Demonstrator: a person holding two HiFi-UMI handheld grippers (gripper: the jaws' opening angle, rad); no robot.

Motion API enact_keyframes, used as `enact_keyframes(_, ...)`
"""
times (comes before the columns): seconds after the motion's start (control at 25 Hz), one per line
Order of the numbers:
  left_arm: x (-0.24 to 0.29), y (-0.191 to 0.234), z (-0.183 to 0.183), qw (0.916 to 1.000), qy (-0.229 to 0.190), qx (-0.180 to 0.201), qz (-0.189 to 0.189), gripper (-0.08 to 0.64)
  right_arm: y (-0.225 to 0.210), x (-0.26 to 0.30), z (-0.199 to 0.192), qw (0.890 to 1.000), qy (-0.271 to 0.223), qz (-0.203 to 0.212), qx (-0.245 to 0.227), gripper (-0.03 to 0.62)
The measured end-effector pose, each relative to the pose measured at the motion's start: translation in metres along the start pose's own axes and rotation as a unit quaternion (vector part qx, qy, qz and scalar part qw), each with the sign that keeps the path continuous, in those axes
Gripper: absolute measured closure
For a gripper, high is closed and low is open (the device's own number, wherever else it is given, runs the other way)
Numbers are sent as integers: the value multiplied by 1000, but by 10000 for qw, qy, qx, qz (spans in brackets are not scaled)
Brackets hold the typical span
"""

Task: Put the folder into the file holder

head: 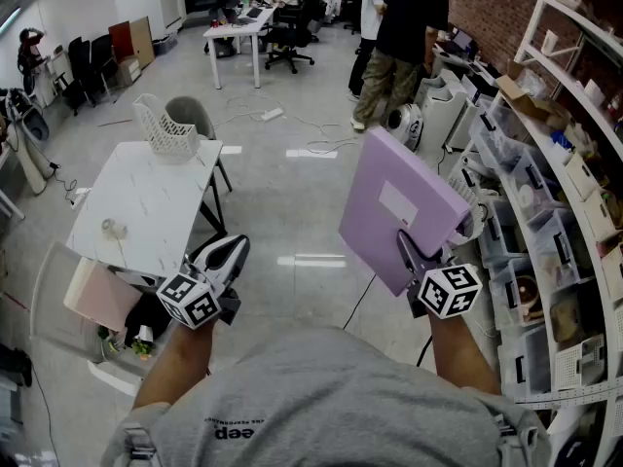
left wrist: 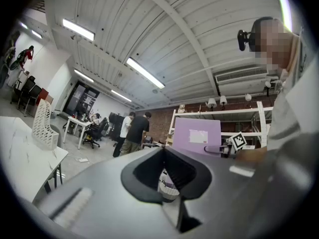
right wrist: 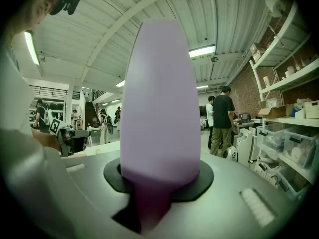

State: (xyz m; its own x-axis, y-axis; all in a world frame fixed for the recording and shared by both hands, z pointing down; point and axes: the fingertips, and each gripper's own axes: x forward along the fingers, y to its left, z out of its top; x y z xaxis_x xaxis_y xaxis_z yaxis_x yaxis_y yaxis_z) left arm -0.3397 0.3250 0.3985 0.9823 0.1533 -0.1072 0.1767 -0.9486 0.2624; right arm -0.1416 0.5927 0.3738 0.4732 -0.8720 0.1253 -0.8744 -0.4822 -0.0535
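My right gripper (head: 409,249) is shut on the lower edge of a lilac folder (head: 401,205), which I hold upright in the air at the right. In the right gripper view the folder (right wrist: 159,98) rises between the jaws and fills the middle. The white mesh file holder (head: 165,126) stands on the far end of a white marble table (head: 136,212), to the left and ahead. My left gripper (head: 222,259) hangs near the table's front right corner, its jaws together with nothing in them. From the left gripper view the file holder (left wrist: 44,126) and the folder (left wrist: 197,136) both show.
Open shelves with bins (head: 545,212) line the right side, close to the folder. Two people (head: 404,37) stand ahead near the shelves. A grey chair (head: 195,115) sits behind the table, a pink box (head: 97,298) lies below it, and cables (head: 321,144) trail across the floor.
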Motion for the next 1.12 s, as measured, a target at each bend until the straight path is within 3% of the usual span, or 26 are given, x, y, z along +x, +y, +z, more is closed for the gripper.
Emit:
enact_keyframes(0.72, 1, -6, 6, 9999, -24, 79, 96, 501, -4, -3, 8, 9999, -115, 96, 49, 465)
enact_keyframes(1.12, 24, -41, 1, 9995, -47, 212, 235, 502, -34, -18, 13, 9990, -232, 372, 85, 465)
